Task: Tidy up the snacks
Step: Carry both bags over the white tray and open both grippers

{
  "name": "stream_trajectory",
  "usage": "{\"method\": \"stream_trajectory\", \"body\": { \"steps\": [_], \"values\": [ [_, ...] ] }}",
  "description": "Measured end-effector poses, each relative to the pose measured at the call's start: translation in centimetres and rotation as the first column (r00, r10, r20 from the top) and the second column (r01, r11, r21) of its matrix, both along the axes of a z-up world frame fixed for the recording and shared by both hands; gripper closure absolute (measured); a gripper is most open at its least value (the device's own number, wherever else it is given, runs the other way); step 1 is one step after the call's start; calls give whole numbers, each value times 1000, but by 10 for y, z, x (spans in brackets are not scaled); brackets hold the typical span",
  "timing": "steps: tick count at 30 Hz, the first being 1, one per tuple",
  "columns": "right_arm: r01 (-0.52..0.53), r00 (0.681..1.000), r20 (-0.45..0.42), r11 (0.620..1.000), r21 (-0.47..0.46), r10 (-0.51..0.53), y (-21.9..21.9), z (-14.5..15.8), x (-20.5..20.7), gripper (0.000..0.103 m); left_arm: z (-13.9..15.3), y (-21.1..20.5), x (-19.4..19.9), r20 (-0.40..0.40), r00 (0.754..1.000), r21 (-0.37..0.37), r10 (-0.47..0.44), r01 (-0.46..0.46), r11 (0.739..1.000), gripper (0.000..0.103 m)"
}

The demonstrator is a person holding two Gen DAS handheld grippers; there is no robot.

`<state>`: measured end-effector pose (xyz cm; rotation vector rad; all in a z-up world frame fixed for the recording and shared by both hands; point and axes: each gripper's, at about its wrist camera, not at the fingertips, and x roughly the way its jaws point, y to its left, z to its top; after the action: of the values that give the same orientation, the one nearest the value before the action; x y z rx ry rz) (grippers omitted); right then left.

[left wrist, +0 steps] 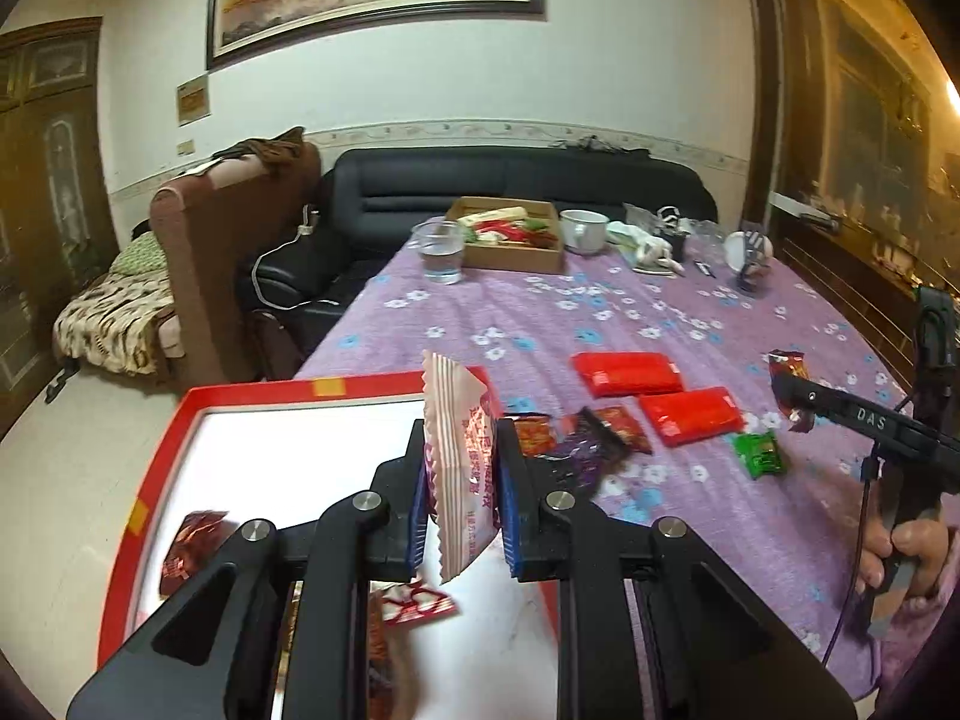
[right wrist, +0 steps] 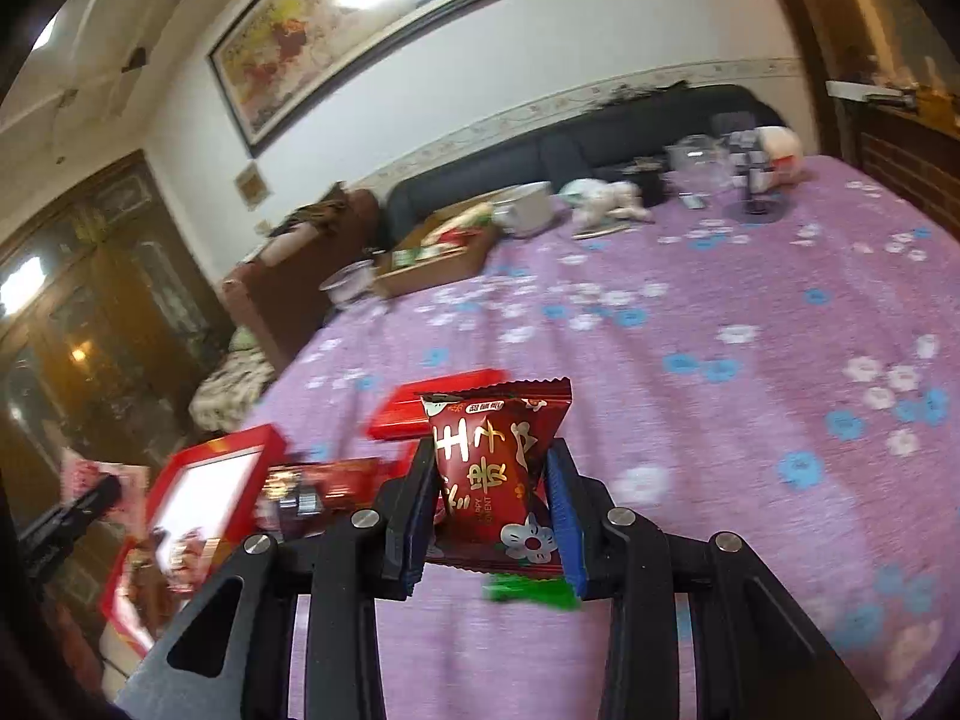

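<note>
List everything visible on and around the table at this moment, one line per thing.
pink striped snack packet: one, pink and white, clamped over the tray
dark red snack packet: one, red with gold print, clamped above the cloth
tray: one, red rim, white floor, table's near left corner; a few wrappers inside
flat red packs: two, red, mid-table
small loose packets: several, green, purple, orange, near the red packs
cardboard box: one, brown, far end, holding snacks
glass: one, clear, beside the box
mug: one, white, right of the box
tablecloth: purple, flowered
sofa: black, behind the table
left gripper: shut on the pink packet
right gripper: shut on the red packet
</note>
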<state>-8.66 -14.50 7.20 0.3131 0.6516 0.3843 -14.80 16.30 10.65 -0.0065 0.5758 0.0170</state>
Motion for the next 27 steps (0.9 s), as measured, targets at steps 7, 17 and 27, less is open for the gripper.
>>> {"method": "stream_trajectory", "body": {
  "steps": [7,17,27],
  "values": [
    [-193,980,32,980,-36,195,85,15,-13,68,-9,19,-7,-6,998,30,64,-64,998,86],
    [-382,922,34,922,-57,385,175,23,-28,68,-18,52,-14,-11,991,16,133,-133,991,86],
    [-442,896,10,894,-69,444,211,13,-38,68,-18,71,-22,2,987,7,163,-163,987,86]
  ]
}}
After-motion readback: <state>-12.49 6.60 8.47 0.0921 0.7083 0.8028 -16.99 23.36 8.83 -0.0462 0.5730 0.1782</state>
